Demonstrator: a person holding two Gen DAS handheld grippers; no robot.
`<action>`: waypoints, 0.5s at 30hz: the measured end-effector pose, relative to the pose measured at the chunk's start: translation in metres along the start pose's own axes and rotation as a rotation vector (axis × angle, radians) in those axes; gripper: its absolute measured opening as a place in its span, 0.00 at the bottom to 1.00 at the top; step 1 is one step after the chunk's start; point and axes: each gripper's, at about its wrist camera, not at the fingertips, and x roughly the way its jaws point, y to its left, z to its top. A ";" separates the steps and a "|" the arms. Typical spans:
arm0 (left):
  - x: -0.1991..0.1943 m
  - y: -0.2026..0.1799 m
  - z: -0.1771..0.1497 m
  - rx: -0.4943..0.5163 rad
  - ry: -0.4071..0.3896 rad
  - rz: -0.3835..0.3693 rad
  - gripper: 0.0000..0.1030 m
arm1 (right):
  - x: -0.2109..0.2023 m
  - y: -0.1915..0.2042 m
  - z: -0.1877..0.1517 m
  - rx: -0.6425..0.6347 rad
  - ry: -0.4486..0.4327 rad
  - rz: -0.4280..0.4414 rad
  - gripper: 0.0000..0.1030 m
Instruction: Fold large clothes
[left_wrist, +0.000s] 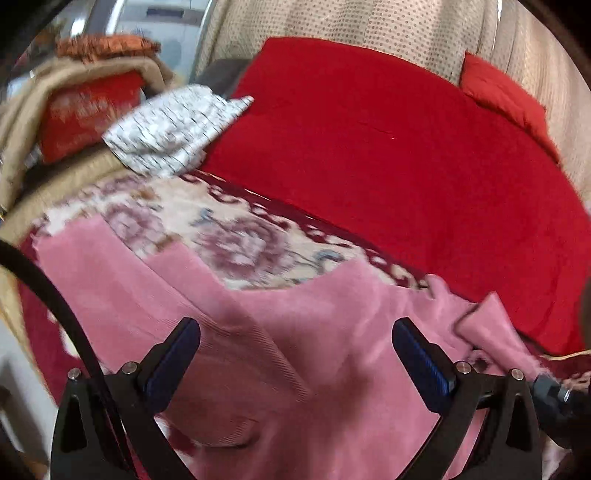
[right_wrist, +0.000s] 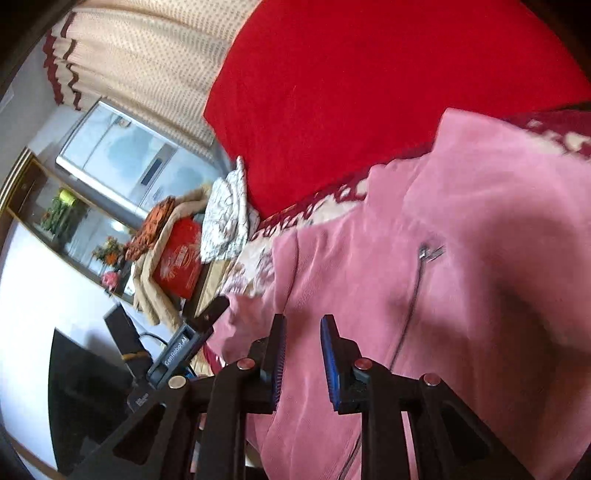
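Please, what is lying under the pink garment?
Under the pink garment a flowered blanket shows, cream with dark red border. Beyond it lies a red cover. What is beneath the garment's middle is covered and cannot be seen.

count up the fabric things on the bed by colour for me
Pink: 1, the zip-up garment
Red: 2, the blanket and the cushion
White patterned: 1, the folded cloth
Floral: 1, the bedspread
Total: 5
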 end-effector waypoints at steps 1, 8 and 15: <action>0.001 -0.003 0.000 -0.008 0.006 -0.035 1.00 | -0.016 -0.004 0.004 0.028 -0.055 -0.001 0.42; 0.013 -0.070 -0.009 0.017 0.091 -0.292 1.00 | -0.084 -0.059 -0.012 0.246 -0.329 0.028 0.98; 0.070 -0.121 -0.017 -0.027 0.302 -0.405 1.00 | -0.082 -0.087 -0.012 0.284 -0.323 0.041 0.70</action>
